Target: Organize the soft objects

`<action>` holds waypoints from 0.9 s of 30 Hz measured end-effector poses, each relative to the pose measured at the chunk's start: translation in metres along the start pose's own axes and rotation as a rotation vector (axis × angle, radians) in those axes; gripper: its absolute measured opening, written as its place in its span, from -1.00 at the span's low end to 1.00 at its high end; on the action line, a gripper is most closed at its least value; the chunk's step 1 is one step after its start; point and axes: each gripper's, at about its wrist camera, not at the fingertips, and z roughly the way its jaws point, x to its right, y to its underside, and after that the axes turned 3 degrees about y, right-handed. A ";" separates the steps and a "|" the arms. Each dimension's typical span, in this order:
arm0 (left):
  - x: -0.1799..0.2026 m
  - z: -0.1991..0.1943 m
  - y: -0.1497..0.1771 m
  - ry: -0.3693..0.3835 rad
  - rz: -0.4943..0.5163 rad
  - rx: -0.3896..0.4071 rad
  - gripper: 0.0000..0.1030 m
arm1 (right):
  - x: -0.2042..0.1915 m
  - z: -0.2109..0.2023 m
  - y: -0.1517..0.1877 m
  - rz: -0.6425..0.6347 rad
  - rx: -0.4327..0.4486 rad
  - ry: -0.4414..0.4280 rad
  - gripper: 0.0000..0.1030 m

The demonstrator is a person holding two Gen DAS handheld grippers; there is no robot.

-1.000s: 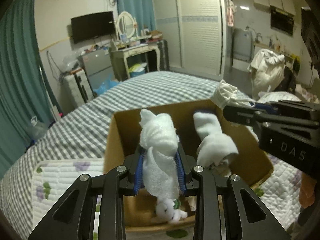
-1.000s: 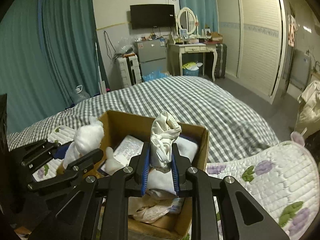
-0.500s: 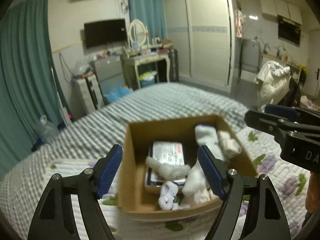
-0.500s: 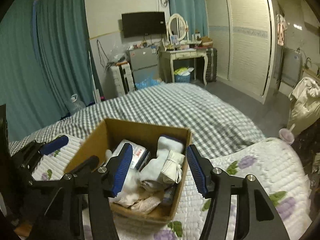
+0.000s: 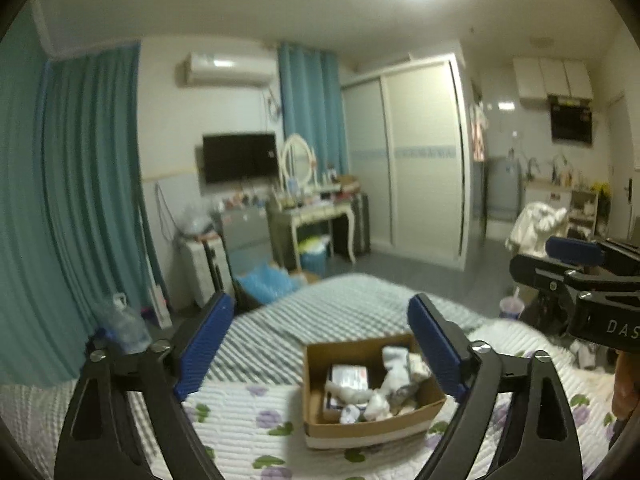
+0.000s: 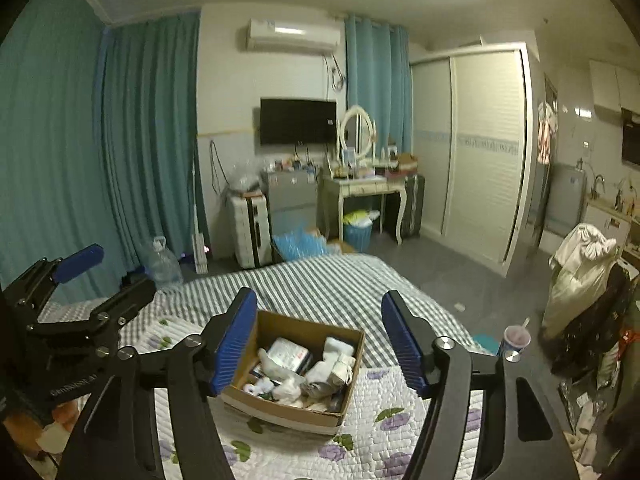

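A brown cardboard box (image 5: 320, 428) (image 6: 352, 350) sits on the quilted bedspread. Inside lie several white socks and soft cloths (image 5: 394, 380) (image 6: 328, 368) and a white packet (image 5: 347, 376) (image 6: 286, 354). My left gripper (image 5: 320, 344) is open and empty, raised well above and behind the box. My right gripper (image 6: 318, 340) is open and empty, also held high over the box. Each gripper shows at the edge of the other's view (image 5: 576, 264) (image 6: 76, 276).
The bed has a floral quilt (image 6: 384, 436) and a grey checked sheet (image 6: 320, 284). Beyond it stand a dressing table (image 6: 368, 188), a suitcase (image 6: 248, 228), teal curtains (image 6: 132, 152) and a wardrobe (image 6: 480, 152). A cup (image 6: 516, 338) and a chair with clothes (image 6: 580, 264) are at right.
Both grippers let go of their white soft items into the box, opened wide, then rose and pulled back, so the box now looks small and far below.
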 end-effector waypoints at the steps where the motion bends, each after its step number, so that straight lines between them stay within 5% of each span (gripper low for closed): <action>1: -0.002 -0.011 -0.001 -0.005 -0.005 0.027 0.82 | -0.002 -0.010 -0.001 -0.003 0.014 -0.002 0.38; 8: -0.005 -0.025 0.027 -0.057 -0.021 0.062 0.82 | -0.018 -0.040 0.017 -0.011 0.090 -0.017 0.79; 18: 0.001 0.024 0.094 -0.089 -0.031 -0.047 0.82 | -0.012 0.026 0.089 0.068 0.011 -0.013 0.81; 27: 0.005 0.027 0.109 -0.080 -0.034 -0.079 0.82 | 0.003 0.050 0.111 0.093 -0.036 0.017 0.81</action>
